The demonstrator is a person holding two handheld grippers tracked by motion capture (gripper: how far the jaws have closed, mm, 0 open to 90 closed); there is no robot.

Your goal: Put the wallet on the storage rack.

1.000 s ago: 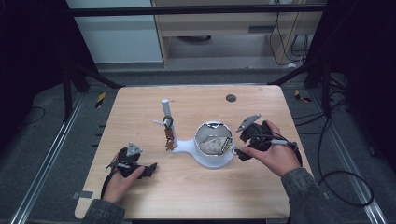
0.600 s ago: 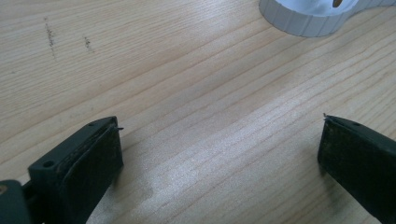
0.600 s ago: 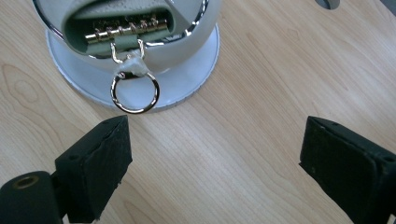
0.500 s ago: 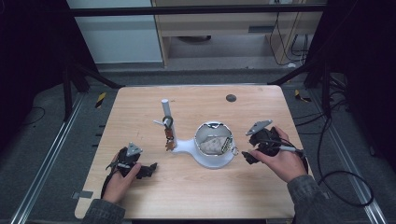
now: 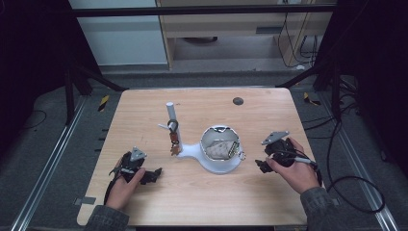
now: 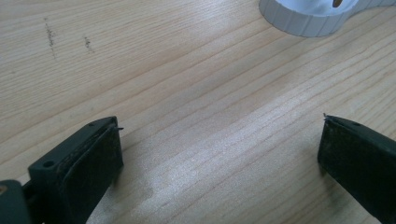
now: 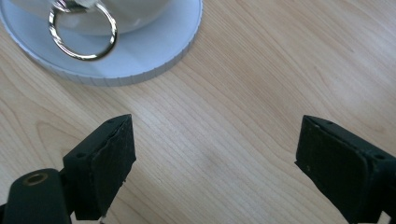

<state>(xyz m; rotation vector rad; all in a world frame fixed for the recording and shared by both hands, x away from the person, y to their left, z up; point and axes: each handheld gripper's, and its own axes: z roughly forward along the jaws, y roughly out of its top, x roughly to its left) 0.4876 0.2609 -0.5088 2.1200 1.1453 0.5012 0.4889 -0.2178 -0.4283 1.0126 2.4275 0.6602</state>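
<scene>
A white stand (image 5: 193,153) with a round bowl (image 5: 220,143) and an upright post (image 5: 170,111) sits mid-table. A key fob (image 5: 174,139) hangs from the post, and a metal ring (image 5: 242,155) (image 7: 81,32) dangles over the bowl's rim. Crumpled items lie in the bowl. My left gripper (image 5: 153,174) (image 6: 219,154) rests open on the table at the front left, nothing between its jaws. My right gripper (image 5: 262,165) (image 7: 215,163) is open just right of the stand's base (image 7: 144,51), also empty.
The wooden table (image 5: 207,202) has a small dark disc (image 5: 237,101) near its far right edge. Metal rails and cables run along the floor on both sides. A cabinet stands beyond the table.
My right gripper has drawn back to the right, away from the bowl, and lowered toward the table. The left gripper has stayed still.
</scene>
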